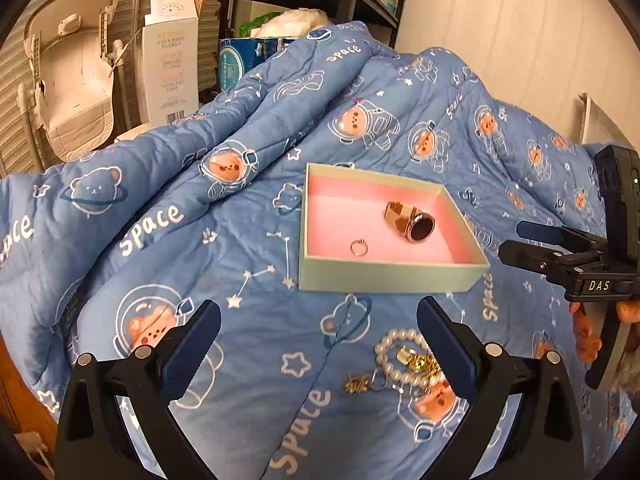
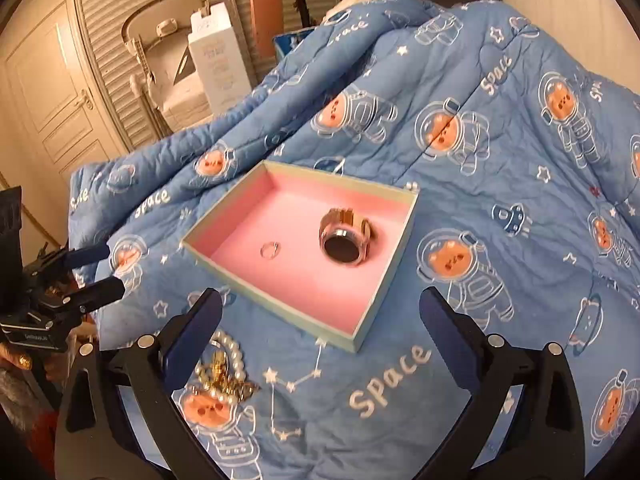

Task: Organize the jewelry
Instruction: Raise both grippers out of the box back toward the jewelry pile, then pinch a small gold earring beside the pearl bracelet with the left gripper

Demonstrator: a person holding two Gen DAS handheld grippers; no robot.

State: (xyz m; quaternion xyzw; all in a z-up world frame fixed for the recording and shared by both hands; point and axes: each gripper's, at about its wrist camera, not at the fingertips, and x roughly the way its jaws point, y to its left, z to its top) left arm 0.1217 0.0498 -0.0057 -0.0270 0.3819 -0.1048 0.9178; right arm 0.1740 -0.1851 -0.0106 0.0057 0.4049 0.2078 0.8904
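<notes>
Blue quilt (image 1: 168, 240) printed with astronaut bears covers the bed and serves as the work surface; soft, rumpled toward the far side. Landmark: shallow box (image 1: 384, 278) with pink lining, sitting flat on the quilt. Inside the box, a rose-gold watch (image 1: 412, 222) with dark face lies toward its right half, a small silver ring (image 1: 359, 248) toward its near left. Outside, on the near side of the box, a loose heap: pearl bracelet (image 1: 400, 356) looped around gold chain pieces (image 1: 420, 364), with a small gold charm (image 1: 358, 384) just beside it. Left gripper (image 1: 320, 332) hovers near side of the box, fingers wide apart, holding nothing; heap sits just by its right finger. Right gripper (image 2: 320, 332) also hangs near side of the box, fingers spread wide, empty; heap lies by its left finger (image 2: 196, 336). Judgement: step in hand is lifting the next piece from the heap into the box. Best done by shifting the left gripper over the pearls, closing across one strand of the loop rather than the whole tangle, lifting slowly so the chain either comes free or rides along, then releasing low over bare pink lining, apart from the watch. Quilt gives under pressure, so press lightly.
</notes>
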